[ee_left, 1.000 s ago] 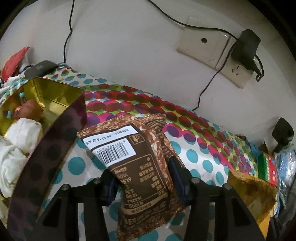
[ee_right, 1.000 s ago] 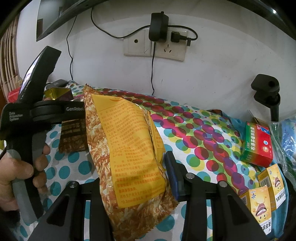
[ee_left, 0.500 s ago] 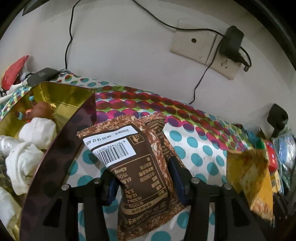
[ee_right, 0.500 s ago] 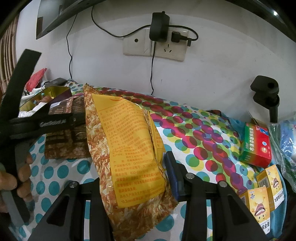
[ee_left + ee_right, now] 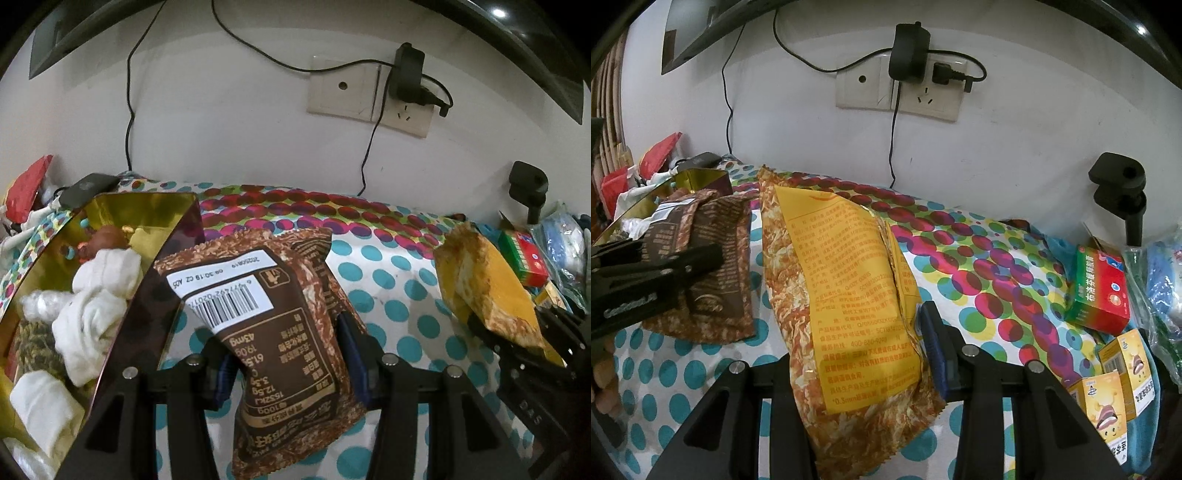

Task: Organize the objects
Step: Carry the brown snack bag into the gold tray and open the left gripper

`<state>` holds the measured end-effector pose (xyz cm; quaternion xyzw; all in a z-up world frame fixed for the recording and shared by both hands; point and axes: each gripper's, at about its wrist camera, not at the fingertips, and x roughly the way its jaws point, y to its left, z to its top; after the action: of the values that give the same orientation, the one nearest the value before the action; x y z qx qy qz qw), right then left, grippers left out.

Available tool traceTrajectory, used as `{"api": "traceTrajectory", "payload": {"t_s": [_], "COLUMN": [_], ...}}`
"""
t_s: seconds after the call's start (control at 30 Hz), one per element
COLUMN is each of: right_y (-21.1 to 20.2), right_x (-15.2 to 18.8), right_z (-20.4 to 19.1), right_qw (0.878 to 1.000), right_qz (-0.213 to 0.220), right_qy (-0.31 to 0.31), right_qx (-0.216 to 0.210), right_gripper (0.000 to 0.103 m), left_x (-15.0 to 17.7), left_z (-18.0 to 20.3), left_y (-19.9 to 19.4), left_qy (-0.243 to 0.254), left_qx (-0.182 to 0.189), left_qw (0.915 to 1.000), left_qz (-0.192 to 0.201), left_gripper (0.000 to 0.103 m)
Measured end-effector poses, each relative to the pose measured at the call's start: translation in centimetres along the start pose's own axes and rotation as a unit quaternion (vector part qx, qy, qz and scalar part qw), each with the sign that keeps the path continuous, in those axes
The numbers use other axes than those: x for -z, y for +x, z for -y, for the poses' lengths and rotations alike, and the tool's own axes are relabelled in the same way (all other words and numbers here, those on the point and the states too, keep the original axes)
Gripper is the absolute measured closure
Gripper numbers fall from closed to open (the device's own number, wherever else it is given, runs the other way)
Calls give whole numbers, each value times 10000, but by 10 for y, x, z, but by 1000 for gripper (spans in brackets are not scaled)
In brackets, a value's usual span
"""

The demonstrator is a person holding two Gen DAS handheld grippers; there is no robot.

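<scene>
- 2 snack bags, 1 per gripper. Left gripper (image 5: 288, 354) is clamped on the brown bag (image 5: 280, 332), barcode side up, bag standing up between its fingers.
- Right gripper (image 5: 857, 354) is clamped on the yellow bag (image 5: 846, 295), held upright w/ printed back facing the cam.
- 1 gold tin (image 5: 155, 214), just left of the left gripper & ahead; inside are white cloth bundles (image 5: 92, 314), approx 4, plus a brown figure I can't make out.
- Left view only: tin's inside, and the yellow bag seen from the side, off to the right.
- Right view only: 1 red-green box (image 5: 1099, 291) to the right of the right gripper, 3 yellow boxes (image 5: 1108, 402) nearer & right, clear plastic bags at far right edge.
- Right view also shows the brown bag on its left, w/ part of a hand (image 5: 602, 380) at the edge.
- Both views: spotted cloth (image 5: 960, 266) under everything, 1 wall socket (image 5: 897, 88) w/ black charger ahead.
</scene>
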<state>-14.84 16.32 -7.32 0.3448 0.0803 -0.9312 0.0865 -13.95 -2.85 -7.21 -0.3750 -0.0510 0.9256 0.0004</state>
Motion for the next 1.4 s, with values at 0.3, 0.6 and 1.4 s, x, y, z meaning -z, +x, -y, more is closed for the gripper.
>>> {"api": "traceTrajectory", "payload": {"t_s": [0.3, 0.6, 1.4], "right_y": [0, -1, -2], "right_x": [0, 0, 1], "right_z": [-4, -2, -4], "right_qw": [9999, 9999, 9998], "right_qz": [-41, -52, -54], "right_qy": [-109, -125, -213], "right_qx": [74, 72, -33], "right_gripper": [66, 66, 66], "left_x": [7, 9, -37], "left_z": [-10, -10, -36], "left_y": [-15, -34, -84], "left_qy": [69, 376, 461], "left_qx": [76, 196, 102], "left_qw": [9999, 9991, 9985], "left_qz": [-97, -73, 270], "left_gripper": [55, 58, 60]}}
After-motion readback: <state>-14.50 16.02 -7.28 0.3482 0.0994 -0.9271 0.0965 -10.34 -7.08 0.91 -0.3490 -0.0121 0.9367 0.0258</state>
